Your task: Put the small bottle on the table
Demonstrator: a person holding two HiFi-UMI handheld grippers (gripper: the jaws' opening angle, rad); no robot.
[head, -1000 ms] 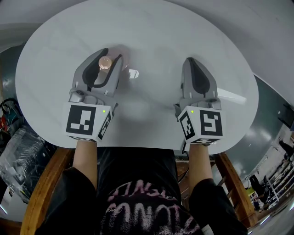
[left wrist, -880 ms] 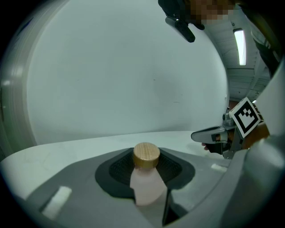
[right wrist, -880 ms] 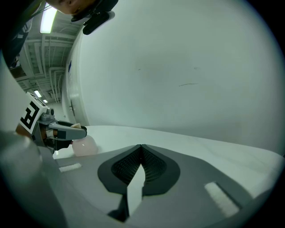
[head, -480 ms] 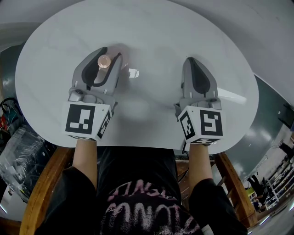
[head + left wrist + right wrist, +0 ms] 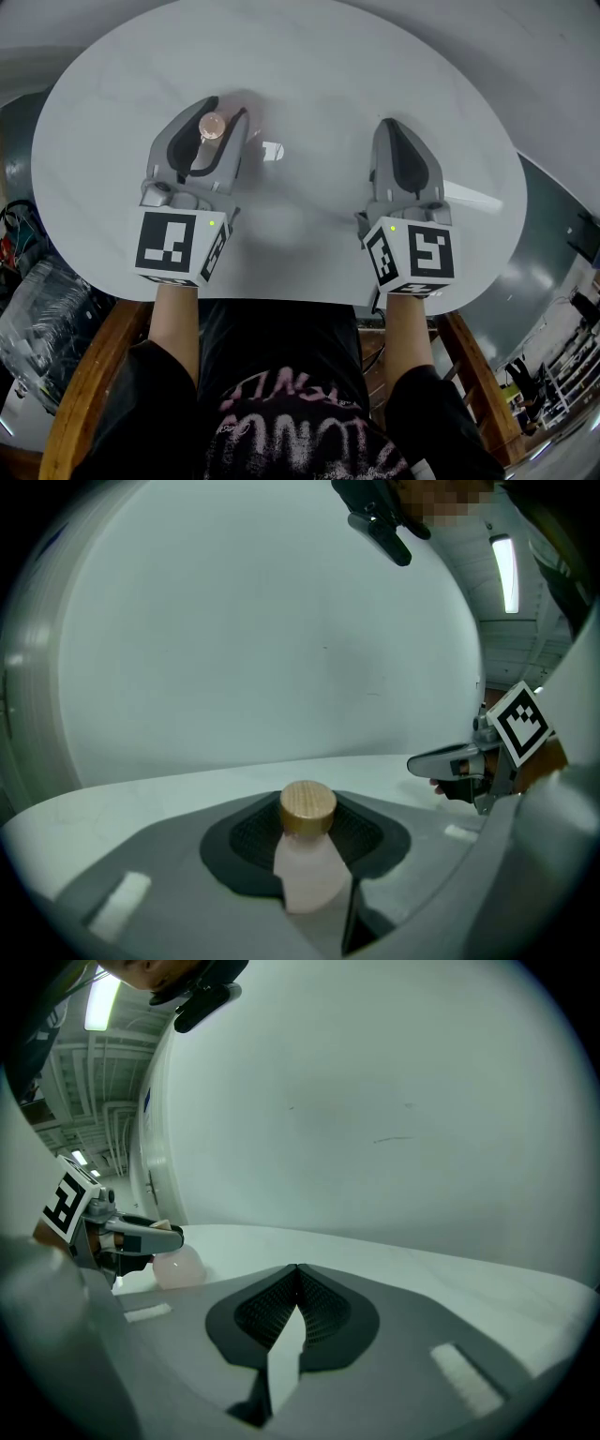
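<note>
1. Jaws first, from the head view: the left gripper (image 5: 223,112) has its jaws clamped on the small bottle (image 5: 214,127), whose round top shows from above between them. The right gripper (image 5: 390,127) has its jaws pressed together with nothing in them. Both grippers hang low over the pale round desk (image 5: 319,56), well apart from each other, with the bottle over the desk's left half.

2. Left gripper view: the bottle is pale pink with a tan wooden cap (image 5: 307,807). It stands upright, pinched at its body between the dark ribbed pads (image 5: 248,841). Bare desk stretches beyond it. The right gripper shows at the right edge, apart from the bottle.

3. Right gripper view: these jaws meet in a closed seam and are empty. At the left, the tips of the left gripper hold the bottle. Its rounded base appears to sit at the desk surface, though actual contact cannot be confirmed from here.

4. Progress, as a judgement: the carrying part looks finished, since the bottle is upright at the desk or just above it. What is left is to let go and draw the left gripper clear without tipping the bottle.
</note>
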